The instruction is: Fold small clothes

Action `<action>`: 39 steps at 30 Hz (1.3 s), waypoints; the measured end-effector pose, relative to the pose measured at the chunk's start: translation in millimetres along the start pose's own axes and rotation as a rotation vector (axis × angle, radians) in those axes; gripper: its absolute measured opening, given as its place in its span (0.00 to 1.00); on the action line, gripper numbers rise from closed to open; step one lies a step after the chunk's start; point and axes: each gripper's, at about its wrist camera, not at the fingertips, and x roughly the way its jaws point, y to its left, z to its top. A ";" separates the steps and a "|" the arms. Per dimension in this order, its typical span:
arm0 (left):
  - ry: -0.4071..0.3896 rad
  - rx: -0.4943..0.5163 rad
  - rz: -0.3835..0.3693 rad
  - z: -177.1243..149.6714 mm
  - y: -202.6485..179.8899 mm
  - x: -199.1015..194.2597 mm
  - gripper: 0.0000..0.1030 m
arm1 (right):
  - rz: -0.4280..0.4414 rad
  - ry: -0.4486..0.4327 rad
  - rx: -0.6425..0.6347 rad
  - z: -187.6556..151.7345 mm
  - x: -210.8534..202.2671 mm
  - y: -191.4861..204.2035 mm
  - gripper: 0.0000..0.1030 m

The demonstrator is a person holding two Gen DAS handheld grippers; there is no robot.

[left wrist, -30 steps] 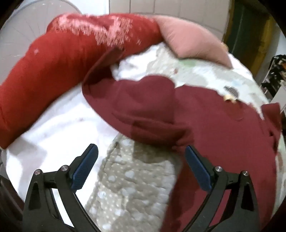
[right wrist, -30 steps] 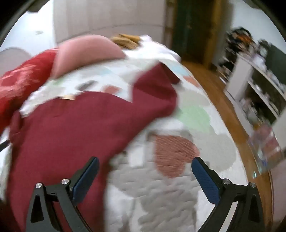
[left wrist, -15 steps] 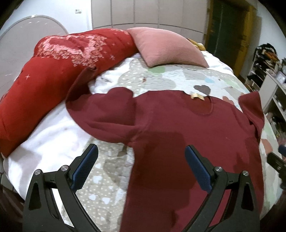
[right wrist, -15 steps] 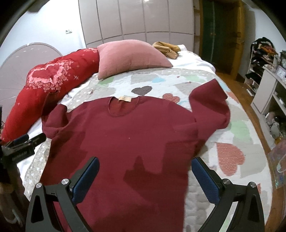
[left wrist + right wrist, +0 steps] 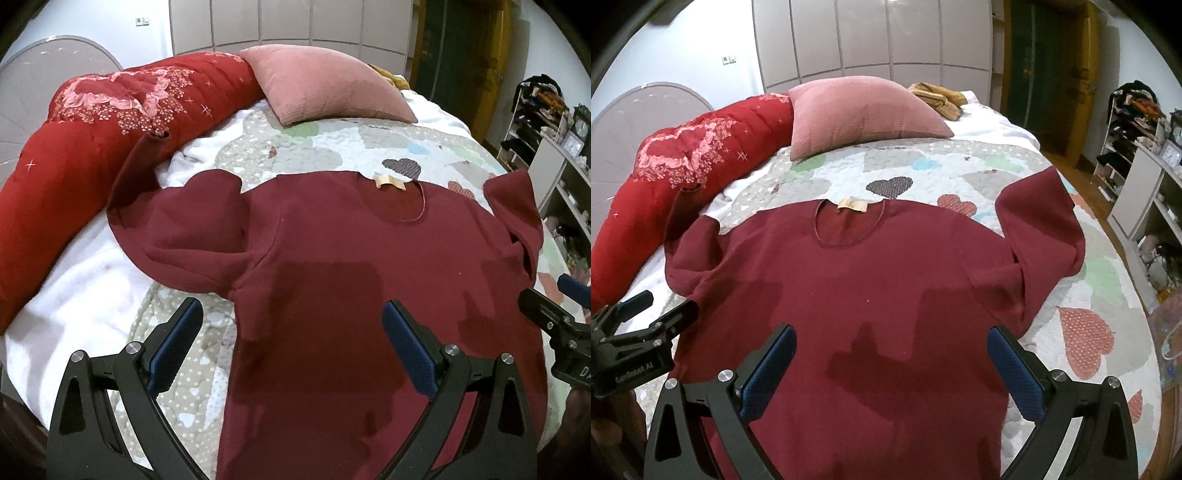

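Observation:
A dark red long-sleeved sweater [image 5: 369, 258] lies spread flat, front up, on the bed, its collar with a tan label away from me; it also shows in the right wrist view [image 5: 879, 288]. Its left sleeve [image 5: 177, 221] is bunched toward the red bolster, its right sleeve [image 5: 1041, 229] is bent upward. My left gripper [image 5: 291, 343] is open and empty above the sweater's left side. My right gripper [image 5: 892, 365] is open and empty above the sweater's lower middle.
The bed has a quilt with a heart pattern [image 5: 1089, 332]. A long red bolster [image 5: 74, 155] lies along the left edge and a pink pillow [image 5: 857, 110] at the head. Shelves [image 5: 1145, 177] stand to the right of the bed.
Both grippers have pulled back and risen from close over the sweater. The sweater now lies spread flat with both sleeves out. Both grippers stay open.

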 end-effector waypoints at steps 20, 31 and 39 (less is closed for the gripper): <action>0.011 0.015 -0.006 2.4 -2.1 17.6 0.95 | -0.013 0.027 0.005 0.8 30.7 2.0 0.99; -0.003 0.012 -0.015 7.8 -1.2 17.1 0.95 | -0.005 0.019 0.000 8.8 38.0 10.7 0.99; -0.003 -0.001 -0.002 10.8 7.7 21.6 0.95 | -0.002 0.026 -0.013 12.4 46.7 18.3 0.99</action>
